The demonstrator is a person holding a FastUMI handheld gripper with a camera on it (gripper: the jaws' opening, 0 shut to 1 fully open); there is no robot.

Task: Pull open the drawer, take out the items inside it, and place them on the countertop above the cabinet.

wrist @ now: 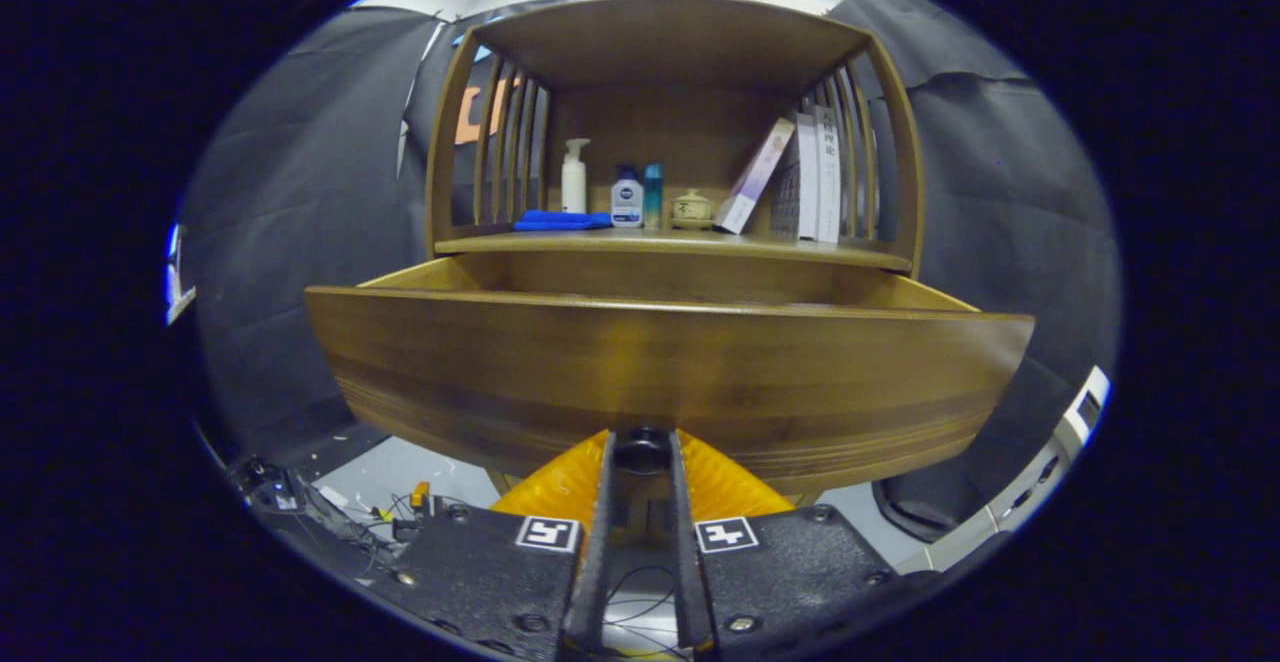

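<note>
Gripper view. The tool [641, 457] is closed on the dark round knob [641, 449] at the lower middle of the drawer front [660, 372], one finger pressing each side of it. The wooden drawer stands pulled out from the cabinet [670, 142], its front panel just ahead of the fingers; its inside is hidden behind the panel, so any contents cannot be told. Beyond and above the drawer lies the counter [680, 244], the shelf surface under the cabinet's top. On it, from left to right: a folded blue cloth [560, 221], a white pump bottle [574, 177], a small white bottle with a dark blue cap and a round blue label [627, 199] too small to read, a slim teal bottle [653, 196], a small lidded ceramic pot [692, 209], one leaning book [756, 175], and upright books [815, 177] whose spine lettering is too small to read.
</note>
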